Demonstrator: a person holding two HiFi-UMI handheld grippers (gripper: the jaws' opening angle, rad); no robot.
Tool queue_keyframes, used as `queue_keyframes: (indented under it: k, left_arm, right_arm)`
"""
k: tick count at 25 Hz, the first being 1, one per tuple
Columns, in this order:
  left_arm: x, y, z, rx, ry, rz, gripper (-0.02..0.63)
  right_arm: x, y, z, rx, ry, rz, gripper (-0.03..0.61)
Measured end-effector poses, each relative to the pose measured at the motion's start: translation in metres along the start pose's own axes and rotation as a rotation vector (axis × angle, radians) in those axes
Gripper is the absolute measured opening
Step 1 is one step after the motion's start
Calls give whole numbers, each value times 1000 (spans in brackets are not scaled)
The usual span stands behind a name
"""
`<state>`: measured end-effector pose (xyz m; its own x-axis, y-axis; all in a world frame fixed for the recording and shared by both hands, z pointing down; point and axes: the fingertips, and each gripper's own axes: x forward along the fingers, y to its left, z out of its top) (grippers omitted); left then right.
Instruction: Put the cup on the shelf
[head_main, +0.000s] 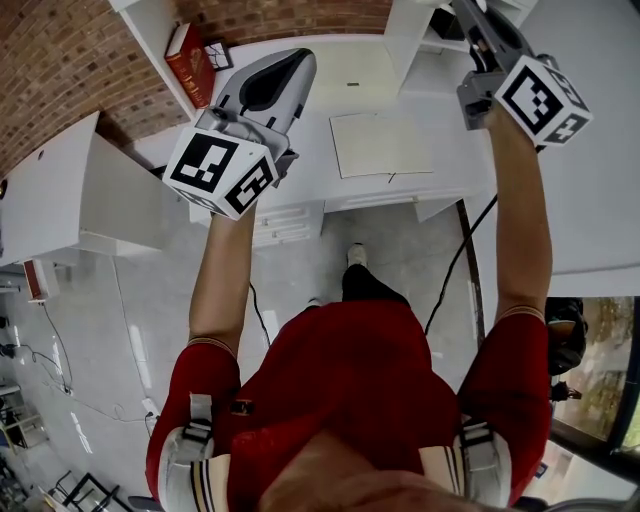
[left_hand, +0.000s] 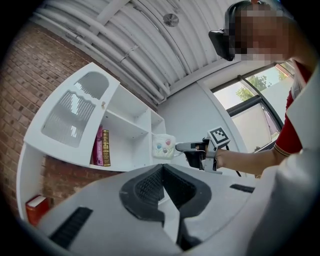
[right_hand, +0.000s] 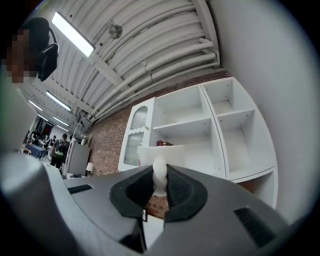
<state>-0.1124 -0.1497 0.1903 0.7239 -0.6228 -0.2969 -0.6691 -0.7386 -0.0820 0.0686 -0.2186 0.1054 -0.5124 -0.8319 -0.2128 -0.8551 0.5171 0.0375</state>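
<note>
**Cup held up to the shelf, not yet set down**

The right hand-held gripper (right_hand: 159, 181) has its jaws closed narrowly on the white handle of the cup (left_hand: 163, 146). It holds the cup in the air just in front of the shelf (right_hand: 216, 122), near the level of the board that bears the books (left_hand: 102, 148). The lift and carry look done. What appears left is to ease the cup into a compartment, rest it on a board and let go. The cup stands about upright, mouth up, its long axis roughly in line with the shelf's uprights. Its handle points away from the shelf, into the gripper. The left hand-held gripper (left_hand: 162, 169), back from the shelf, has its jaws together on nothing.
</note>
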Motion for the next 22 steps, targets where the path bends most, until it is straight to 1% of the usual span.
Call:
queue_keyframes:
  k: [6,11,16,22]
  left_arm:
    - [32,18,-13,26,22,25,6]
    - [68,37,-26,53,54,61,6]
    - [102,59,-31,87,52,111,6]
    - [141,78,-46,99,49,152,6]
  right_arm:
    - [30,-31,-14,12,1,42,37]
    - [67,-66,-18,15,-11,84,37]
    - [111,-97,-24,18,5,117,37]
    - [157,-125,-33,14,44,140,37]
